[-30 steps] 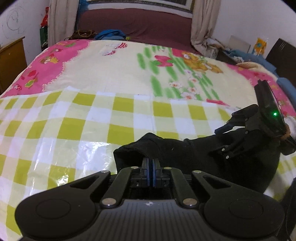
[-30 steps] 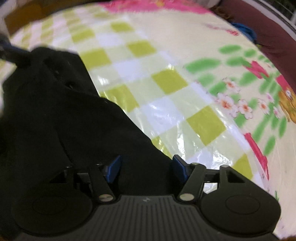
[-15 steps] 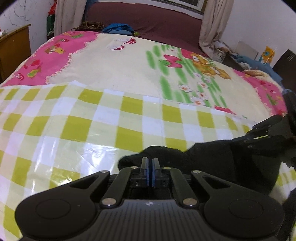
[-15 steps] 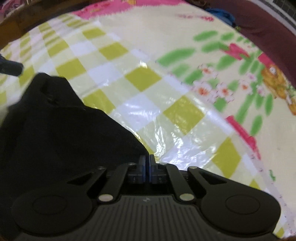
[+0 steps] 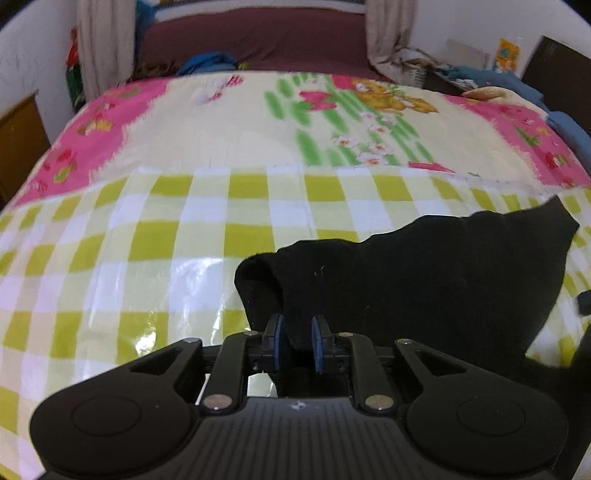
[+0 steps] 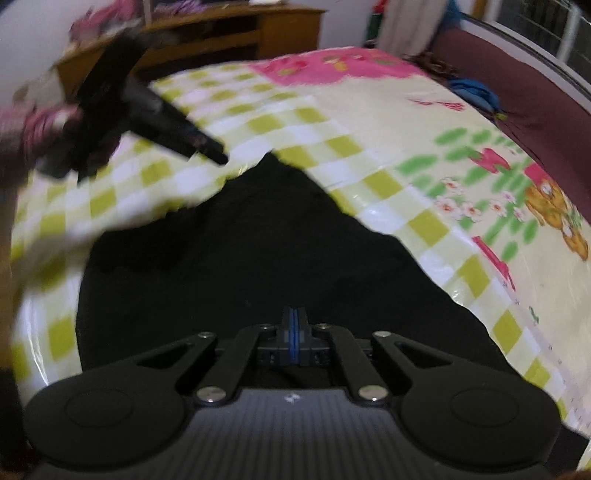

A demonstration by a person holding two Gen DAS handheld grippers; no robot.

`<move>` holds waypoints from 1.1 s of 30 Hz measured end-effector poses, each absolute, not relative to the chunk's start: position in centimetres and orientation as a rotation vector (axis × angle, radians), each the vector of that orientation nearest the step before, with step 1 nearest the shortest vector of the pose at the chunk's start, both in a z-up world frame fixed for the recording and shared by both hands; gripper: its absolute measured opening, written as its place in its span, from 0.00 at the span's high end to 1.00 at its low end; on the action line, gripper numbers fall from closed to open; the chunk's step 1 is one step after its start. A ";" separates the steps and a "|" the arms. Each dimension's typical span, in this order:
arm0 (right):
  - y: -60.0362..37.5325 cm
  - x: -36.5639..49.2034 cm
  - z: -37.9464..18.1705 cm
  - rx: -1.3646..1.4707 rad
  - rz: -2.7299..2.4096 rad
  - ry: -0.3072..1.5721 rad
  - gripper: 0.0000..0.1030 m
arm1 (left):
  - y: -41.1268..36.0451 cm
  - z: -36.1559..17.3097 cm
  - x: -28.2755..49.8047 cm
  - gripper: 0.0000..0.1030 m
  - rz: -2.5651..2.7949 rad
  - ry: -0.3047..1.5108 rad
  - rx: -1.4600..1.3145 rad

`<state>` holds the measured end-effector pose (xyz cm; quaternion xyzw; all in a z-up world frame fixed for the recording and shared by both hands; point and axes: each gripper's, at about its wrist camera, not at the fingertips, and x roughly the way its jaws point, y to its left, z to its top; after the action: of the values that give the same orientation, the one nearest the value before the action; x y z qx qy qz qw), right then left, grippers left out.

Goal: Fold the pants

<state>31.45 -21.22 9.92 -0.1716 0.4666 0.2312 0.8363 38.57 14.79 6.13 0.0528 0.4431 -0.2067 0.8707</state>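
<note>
Pants: black, soft matte cloth pants [image 5: 436, 280], bunched in thick folds on the bed; in the left wrist view one corner rises to a point at the right, and a rounded fold bulges at the left.
Pants, right wrist view: the same dark cloth [image 6: 258, 258] spreads in a broad triangle with its tip pointing away from the camera (its edges are blurred).
Cover: a glossy plastic sheet checked in yellow-green and white [image 5: 147, 258], crinkled and catching the light, lies under the pants.
Bedspread: a cream cotton spread with pink borders, green stripes and a cartoon bear print [image 5: 258, 122] lies beyond the sheet.
Left gripper: the black two-finger left gripper [image 5: 297, 343] has blue pads standing a little apart, its jaws opening; a fold of the pants hangs between them, and the pads do not look pressed on it.
Right gripper: the black right gripper [image 6: 293, 339] has its blue pads pressed flat together over the pants; whether cloth is caught between them cannot be told.
Surroundings: a maroon cushioned bench [image 5: 258, 33] and pale curtains [image 5: 103, 48] stand past the bed; a brown wooden cabinet [image 6: 221, 33] is on one side.
In the way: the left gripper appears as a dark blurred shape in the right wrist view.
</note>
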 end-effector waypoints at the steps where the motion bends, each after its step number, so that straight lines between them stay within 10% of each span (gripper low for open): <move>1: -21.0 32.2 9.1 -0.392 0.488 0.985 0.92 | 14.8 5.9 39.3 0.69 -0.437 0.943 0.077; 4: -22.2 36.9 6.3 -0.446 0.414 0.956 0.56 | 14.5 5.4 41.1 0.57 -0.439 0.971 -0.005; 6: -23.9 40.1 4.7 -0.448 0.358 0.948 0.55 | 14.1 4.9 41.7 0.42 -0.430 0.969 0.022; 16: -26.7 48.5 -0.9 -0.427 0.335 1.031 0.43 | 14.0 3.4 44.5 0.42 -0.375 1.030 0.018; 21: -25.7 49.8 -3.0 -0.438 0.386 1.092 0.41 | 12.8 1.1 45.7 0.57 -0.318 1.084 0.035; 24: -25.6 50.2 -4.6 -0.441 0.364 1.129 0.55 | 11.7 -0.1 47.3 0.76 -0.302 1.131 0.021; 26: -26.0 50.2 -4.9 -0.352 0.371 1.168 0.94 | 11.5 -0.1 47.8 0.79 -0.299 1.133 0.012; 33: -26.2 42.7 3.8 -0.275 0.307 0.980 0.96 | 14.3 7.3 41.7 0.80 -0.447 0.952 -0.146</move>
<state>42.72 -26.15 3.76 -0.1312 0.4672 0.1465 0.8620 41.68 14.34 7.30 -0.0694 0.4538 -0.2130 0.8625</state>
